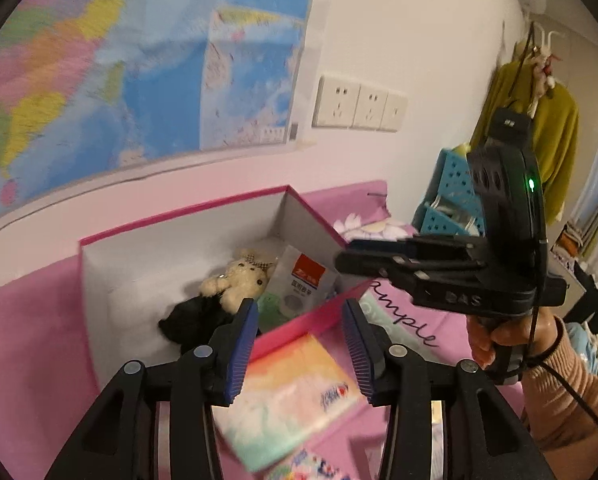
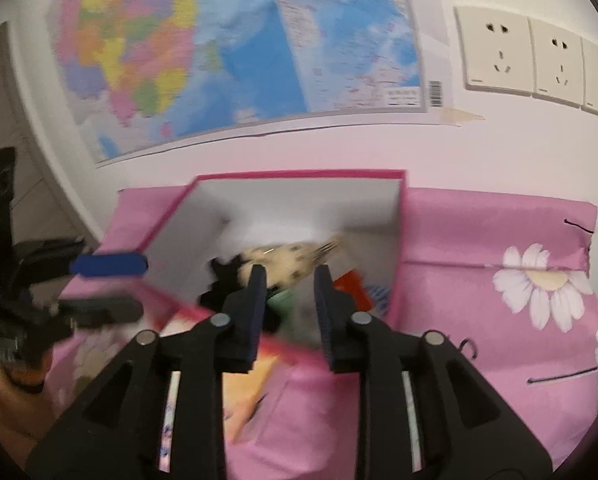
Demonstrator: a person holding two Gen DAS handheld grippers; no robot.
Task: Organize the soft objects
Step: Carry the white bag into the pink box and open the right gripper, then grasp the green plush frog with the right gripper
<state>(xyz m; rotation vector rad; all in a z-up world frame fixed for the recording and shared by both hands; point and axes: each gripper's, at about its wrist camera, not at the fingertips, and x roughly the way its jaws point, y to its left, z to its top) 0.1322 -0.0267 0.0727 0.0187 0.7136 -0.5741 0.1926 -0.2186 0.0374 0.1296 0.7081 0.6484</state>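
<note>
A pink-edged white box (image 1: pixel 111 276) stands open on a pink bed sheet. Inside lie a cream teddy bear (image 1: pixel 241 278), a black soft toy (image 1: pixel 191 318), a white packet with a red label (image 1: pixel 303 282) and a green item (image 1: pixel 269 306). A tissue pack (image 1: pixel 287 396) lies in front of the box. My left gripper (image 1: pixel 301 344) is open and empty above the tissue pack and the box's near wall. My right gripper (image 2: pixel 291 312) is open and empty over the box (image 2: pixel 299 200); the bear (image 2: pixel 287 260) is blurred there. The right gripper also shows in the left wrist view (image 1: pixel 383 258).
A map (image 1: pixel 139 60) hangs on the wall behind the box, with wall sockets (image 1: pixel 359 104) to its right. A blue perforated basket (image 1: pixel 451 200) and a hanging yellow garment (image 1: pixel 547 148) are at the right. The flowered pink sheet (image 2: pixel 499 280) extends right of the box.
</note>
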